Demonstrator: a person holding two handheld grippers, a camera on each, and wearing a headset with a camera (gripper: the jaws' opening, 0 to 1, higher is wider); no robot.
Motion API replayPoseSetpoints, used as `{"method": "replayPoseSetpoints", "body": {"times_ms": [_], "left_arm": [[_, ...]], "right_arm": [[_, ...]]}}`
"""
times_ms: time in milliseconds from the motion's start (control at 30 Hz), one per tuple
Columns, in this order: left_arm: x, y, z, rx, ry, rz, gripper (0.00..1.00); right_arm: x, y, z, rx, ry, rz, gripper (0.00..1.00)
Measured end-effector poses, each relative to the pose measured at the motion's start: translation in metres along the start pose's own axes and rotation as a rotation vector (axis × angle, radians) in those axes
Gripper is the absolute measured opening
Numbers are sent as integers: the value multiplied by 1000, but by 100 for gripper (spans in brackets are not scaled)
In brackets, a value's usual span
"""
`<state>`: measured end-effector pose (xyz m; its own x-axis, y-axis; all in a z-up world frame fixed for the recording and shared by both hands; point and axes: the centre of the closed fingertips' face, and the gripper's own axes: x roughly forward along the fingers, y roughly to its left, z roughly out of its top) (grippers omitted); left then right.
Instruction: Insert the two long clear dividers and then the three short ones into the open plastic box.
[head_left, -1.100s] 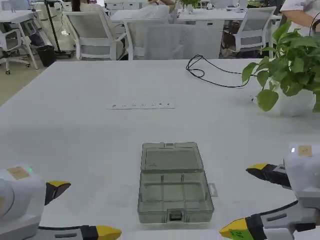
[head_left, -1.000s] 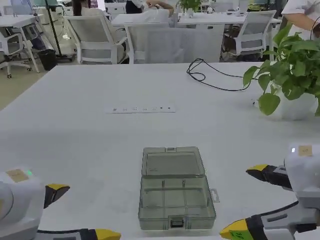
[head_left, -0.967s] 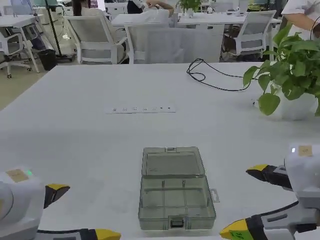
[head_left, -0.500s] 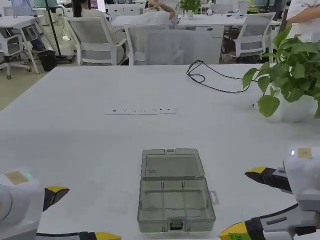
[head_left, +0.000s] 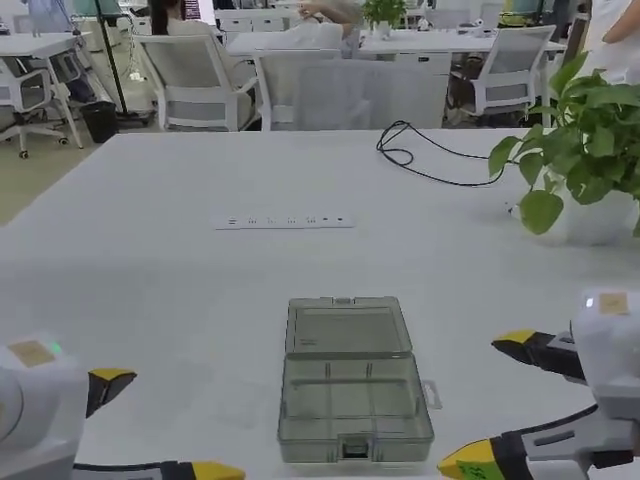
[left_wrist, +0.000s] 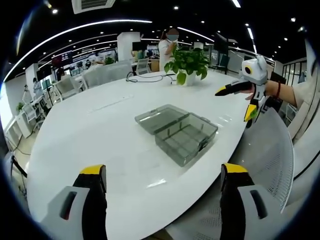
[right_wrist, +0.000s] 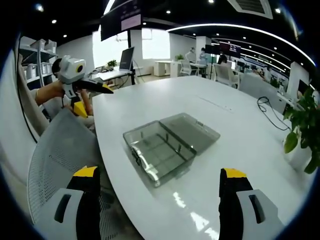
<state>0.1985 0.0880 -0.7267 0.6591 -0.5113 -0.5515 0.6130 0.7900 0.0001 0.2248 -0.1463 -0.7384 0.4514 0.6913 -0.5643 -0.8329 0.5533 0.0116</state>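
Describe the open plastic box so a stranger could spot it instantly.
On the white table, look near the front edge, between the left tool and right tool. The box is smoky clear plastic, lid folded flat behind it, unlike the power strip farther back.

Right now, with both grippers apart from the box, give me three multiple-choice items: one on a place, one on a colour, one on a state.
1. Seen from the head view, where on the table does the potted plant stand?
A. far right
B. near left
C. at the near edge

2. What colour are the tips of the left gripper and the right gripper?
A. red
B. yellow
C. white

3. How is the lid of the plastic box?
A. shut
B. standing upright
C. folded back flat

Answers:
1 A, its leaves rise at the table's far right side.
2 B, each gripper view shows two yellow tips.
3 C, the lid lies flat on the table beyond the open box.
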Motion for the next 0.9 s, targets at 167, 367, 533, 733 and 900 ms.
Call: {"method": "replayPoseSetpoints", "body": {"times_ms": [167,367,533,733,900], "left_arm": [[-1,1,-1,2,4,7,100],[-3,0,0,7,3,6,100],[-4,0,-1,-1,1,9,100],[-5,-1,-3,-6,7,11,100],[-6,1,-3,-16,9,17,99]], "right_arm": [[0,1,1,1,-2,-4,100],[1,2,0,2,-3,-1,100],[1,5,1,-3,0,5,100],[1,5,-1,-2,3,8,100],[1,6,0,-3,5,12,100]]}}
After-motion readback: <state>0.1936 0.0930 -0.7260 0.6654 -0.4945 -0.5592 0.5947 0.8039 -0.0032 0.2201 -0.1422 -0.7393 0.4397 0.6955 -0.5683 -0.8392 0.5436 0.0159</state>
